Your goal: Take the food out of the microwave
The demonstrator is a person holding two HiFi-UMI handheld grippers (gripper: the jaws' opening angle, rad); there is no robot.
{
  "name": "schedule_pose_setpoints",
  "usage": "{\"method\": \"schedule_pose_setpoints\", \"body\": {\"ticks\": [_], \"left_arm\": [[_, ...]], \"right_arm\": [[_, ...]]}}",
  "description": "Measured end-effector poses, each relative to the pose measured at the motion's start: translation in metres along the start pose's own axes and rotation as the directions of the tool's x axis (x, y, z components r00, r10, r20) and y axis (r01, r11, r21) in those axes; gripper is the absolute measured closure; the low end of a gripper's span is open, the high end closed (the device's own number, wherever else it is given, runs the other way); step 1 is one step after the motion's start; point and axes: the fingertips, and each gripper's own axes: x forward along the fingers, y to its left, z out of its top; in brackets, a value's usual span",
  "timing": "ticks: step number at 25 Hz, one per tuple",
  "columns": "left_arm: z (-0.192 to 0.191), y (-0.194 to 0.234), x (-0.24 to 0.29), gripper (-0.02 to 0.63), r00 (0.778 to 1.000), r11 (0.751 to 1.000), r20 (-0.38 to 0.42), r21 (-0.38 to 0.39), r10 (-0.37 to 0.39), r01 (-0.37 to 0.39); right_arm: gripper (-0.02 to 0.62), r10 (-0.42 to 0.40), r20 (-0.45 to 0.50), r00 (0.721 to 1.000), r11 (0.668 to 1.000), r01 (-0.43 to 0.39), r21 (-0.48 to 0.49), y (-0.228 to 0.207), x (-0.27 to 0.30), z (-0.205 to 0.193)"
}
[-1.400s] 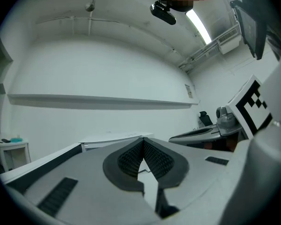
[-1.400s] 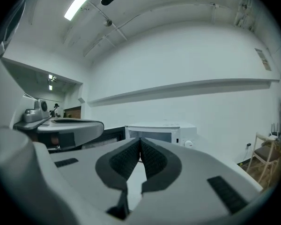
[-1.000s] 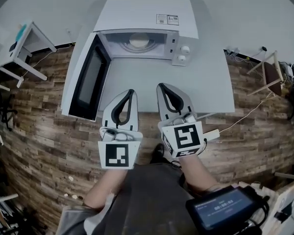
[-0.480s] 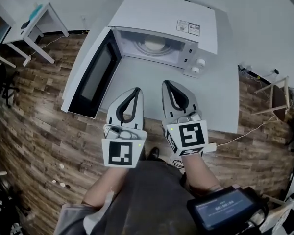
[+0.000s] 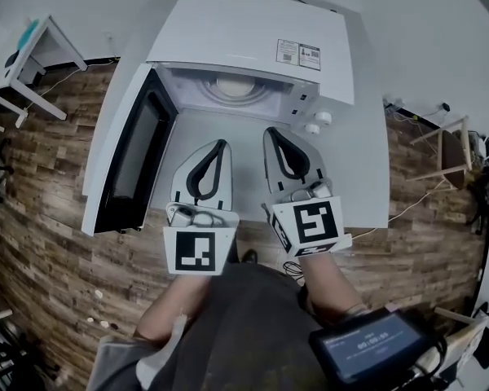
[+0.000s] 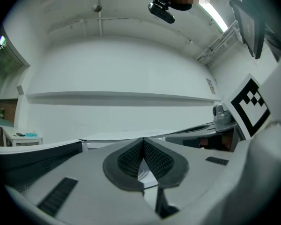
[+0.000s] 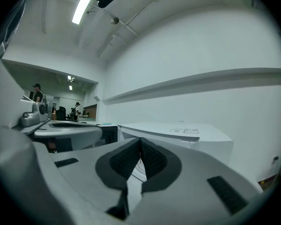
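The food (image 5: 234, 86) sits on a round dish (image 5: 257, 97) inside the open microwave (image 5: 244, 31), at the back of the tabletop (image 5: 354, 161). The left tool (image 5: 218, 147) and the right tool (image 5: 274, 134) are in front of it, not touching it. Both are pressed together with nothing in them. Shut like this, they could only push the dish deeper in. The door (image 5: 130, 165) sticks out on the left, so the left tool might bump it. Pinching just one edge could tip the dish and spill the food.

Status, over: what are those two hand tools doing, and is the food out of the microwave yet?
Left tool and right tool shut, empty, before white microwave. Pale round dish inside. Door open, nothing blocking.
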Motion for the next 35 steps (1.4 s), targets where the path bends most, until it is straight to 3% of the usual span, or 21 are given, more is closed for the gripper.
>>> {"method": "schedule_pose_setpoints", "body": {"ticks": [13,22,35], "left_arm": [[-0.026,0.031,0.032,0.598,0.999,1.000,-0.049,-0.021,-0.013,0.012],[-0.043,0.045,0.053,0.598,0.999,1.000,-0.041,-0.017,-0.013,0.013],[-0.132,0.056,0.087,0.598,0.998,0.998,-0.065,-0.057,-0.006,0.002]], "right_arm": [[0.588,0.008,-0.026,1.000,0.999,-0.007,0.032,-0.006,0.052,-0.020],[0.588,0.024,-0.025,0.999,1.000,-0.023,0.021,-0.006,0.081,-0.035],[0.588,0.023,-0.088,0.996,0.999,-0.018,0.047,-0.012,0.115,-0.131]]}}
